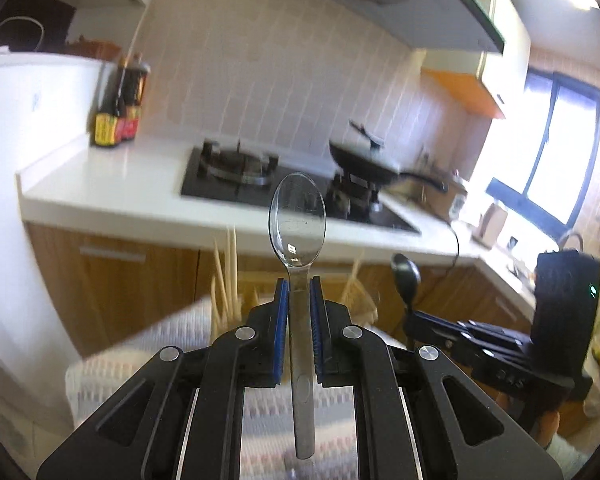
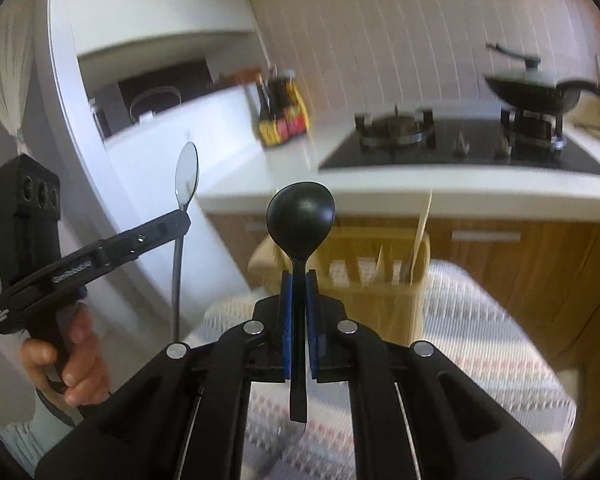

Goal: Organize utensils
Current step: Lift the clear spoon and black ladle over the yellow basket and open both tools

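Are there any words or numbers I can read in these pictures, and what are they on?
None can be read.
Sauce bottles: yellow and red labels, too blurred.
Left gripper: white print along its side, too small and blurred.
Handle end of left gripper: small white mark, unreadable.
Silver spoon: faint marks, unreadable.

A polished metal spoon (image 1: pixel 297 216) with a mirror-bright bowl is shown beside a matt black plastic spoon (image 2: pixel 301 210). The tongs (image 1: pixel 299 286) are formed of smooth black plastic, with ribbed blue pads (image 1: pixel 283 300) and bright metal rivets. A woven cloth (image 2: pixel 476 320) and a pale wooden holder (image 2: pixel 380 276) are seen below a glossy white table (image 1: pixel 112 184).
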A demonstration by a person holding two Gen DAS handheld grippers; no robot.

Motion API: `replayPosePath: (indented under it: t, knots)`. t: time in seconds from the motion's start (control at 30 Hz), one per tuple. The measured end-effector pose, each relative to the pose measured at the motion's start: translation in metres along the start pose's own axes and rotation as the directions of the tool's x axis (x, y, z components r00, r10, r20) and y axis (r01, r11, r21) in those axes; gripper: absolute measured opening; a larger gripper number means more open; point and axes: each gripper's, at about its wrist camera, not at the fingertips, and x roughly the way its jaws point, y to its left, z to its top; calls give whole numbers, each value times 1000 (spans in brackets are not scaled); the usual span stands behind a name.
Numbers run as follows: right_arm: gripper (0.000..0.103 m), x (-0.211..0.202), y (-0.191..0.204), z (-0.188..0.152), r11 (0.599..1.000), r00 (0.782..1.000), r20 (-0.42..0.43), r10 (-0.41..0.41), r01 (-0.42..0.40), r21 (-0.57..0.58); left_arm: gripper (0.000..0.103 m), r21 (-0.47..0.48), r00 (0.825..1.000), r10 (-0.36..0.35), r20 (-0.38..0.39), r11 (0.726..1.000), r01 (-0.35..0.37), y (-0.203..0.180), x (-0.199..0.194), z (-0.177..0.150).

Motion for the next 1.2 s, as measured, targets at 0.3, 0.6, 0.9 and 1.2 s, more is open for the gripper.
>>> replayPosePath:
  t: [0.3, 0.6, 0.9, 1.2]
  knots:
    - [5, 5, -25, 44, 992, 966, 228, -120, 123, 0, 9, 10, 990, -13, 144, 1000, 11, 9, 28, 28]
    - [5, 52, -57, 48, 984, 956, 231, -178, 173, 42, 9, 25, 977, 25, 210, 999, -31, 22, 68, 26]
    - [5, 82, -68, 35, 981, 958, 213, -191, 190, 28, 9, -4, 972, 60, 227, 998, -61, 40, 93, 14]
    - [5, 90, -75, 24, 983, 958, 220, -182, 181, 25, 9, 44, 970, 77, 230, 995, -89, 39, 108, -2]
